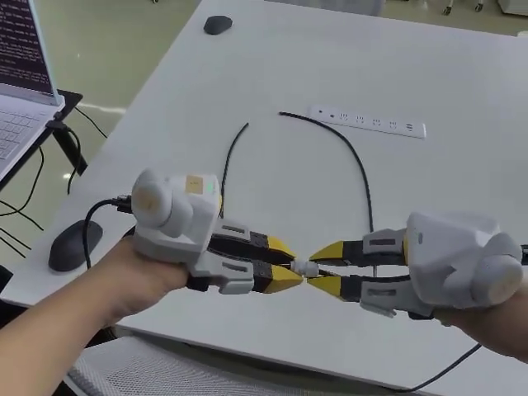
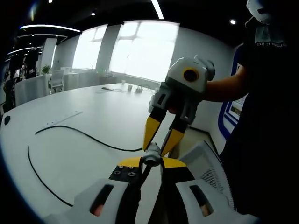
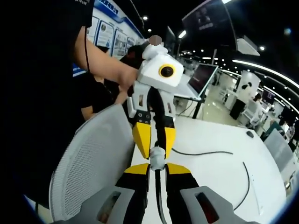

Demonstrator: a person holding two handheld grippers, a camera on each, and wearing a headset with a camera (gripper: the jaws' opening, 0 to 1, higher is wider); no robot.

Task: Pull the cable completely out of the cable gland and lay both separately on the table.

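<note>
Holding the cable gland [image 1: 307, 268] clear of the counter [image 1: 462, 82] in the left gripper [image 1: 293, 266], jaws narrow and closed on its body. Just right of the gland, pinching the cable [image 1: 355, 157] in the right gripper [image 1: 323, 269], jaws drawn almost together on it. Beyond the gland, trailing off in a long loop over the counter. Judged mid-pull, cable not yet out. Next: draw straight away from the gland along its axis, regrip close to the gland if needed, then lay both down apart.

White power strip [image 1: 368, 122] on table [image 1: 462, 74], dark mouse [image 1: 74, 245] at its edge, laptop [image 1: 21, 74] — perhaps on a stand
</note>
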